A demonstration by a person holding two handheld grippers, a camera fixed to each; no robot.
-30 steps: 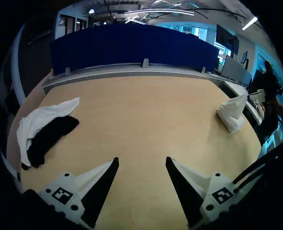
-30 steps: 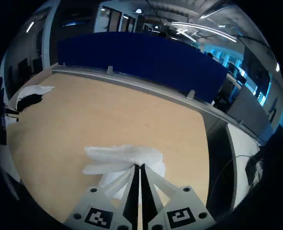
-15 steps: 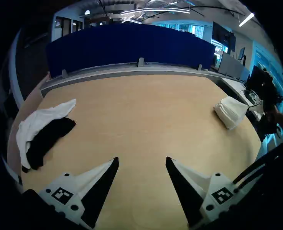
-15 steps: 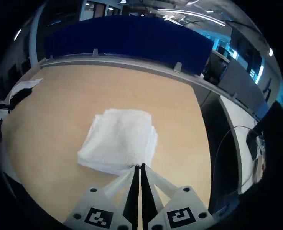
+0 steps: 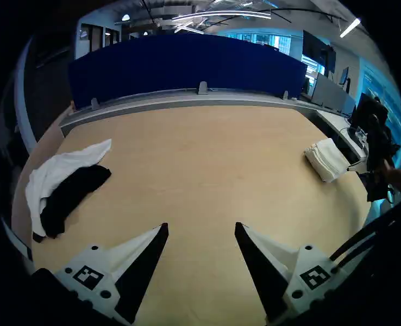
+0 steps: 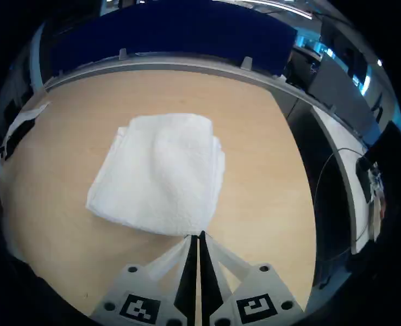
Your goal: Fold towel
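A folded white towel (image 6: pixel 160 174) lies flat on the wooden table (image 6: pixel 255 163), several layers thick. My right gripper (image 6: pixel 199 234) is shut, and its tips pinch the towel's near corner. In the left gripper view the same towel (image 5: pixel 326 158) is small, near the table's right edge. My left gripper (image 5: pixel 200 225) hovers open over bare wood (image 5: pixel 200 163) with nothing between its fingers, far from the towel.
A white cloth (image 5: pixel 59 165) and a black cloth (image 5: pixel 70 195) lie in a heap at the table's left side. A blue partition (image 5: pixel 189 62) on a grey rail closes off the back. The table's right edge (image 6: pixel 304 179) drops off beside the towel, with another desk beyond.
The towel hung bunched from my right gripper; it has come down and now lies flat on the table. The left gripper has stayed open and almost still.
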